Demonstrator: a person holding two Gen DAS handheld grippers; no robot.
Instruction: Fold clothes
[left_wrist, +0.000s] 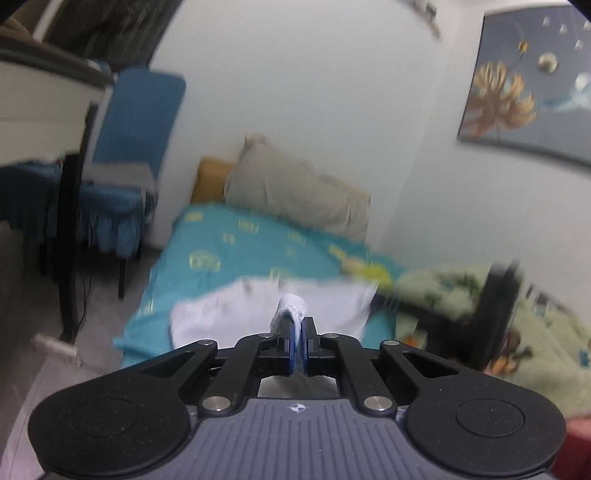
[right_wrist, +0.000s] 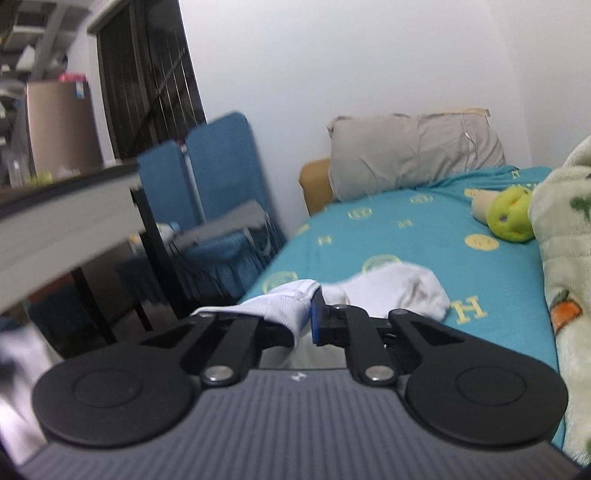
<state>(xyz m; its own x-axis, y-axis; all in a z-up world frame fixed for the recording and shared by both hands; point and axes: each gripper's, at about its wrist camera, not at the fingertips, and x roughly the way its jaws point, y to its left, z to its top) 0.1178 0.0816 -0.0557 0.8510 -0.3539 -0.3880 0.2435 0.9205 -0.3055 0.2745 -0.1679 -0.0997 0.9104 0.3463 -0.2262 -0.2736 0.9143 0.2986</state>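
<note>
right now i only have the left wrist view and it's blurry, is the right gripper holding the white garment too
Observer: Yes. The right gripper is shut on a ribbed edge of the white garment, and the cloth drapes over its left finger.
Operator: ok whats that green blob past the garment
Observer: A green plush toy lying on the teal bed sheet, right against the pale fleece blanket.
Operator: is the rest of the garment off the bed
Observer: No. Beyond the right gripper most of it lies bunched on the sheet.
</note>
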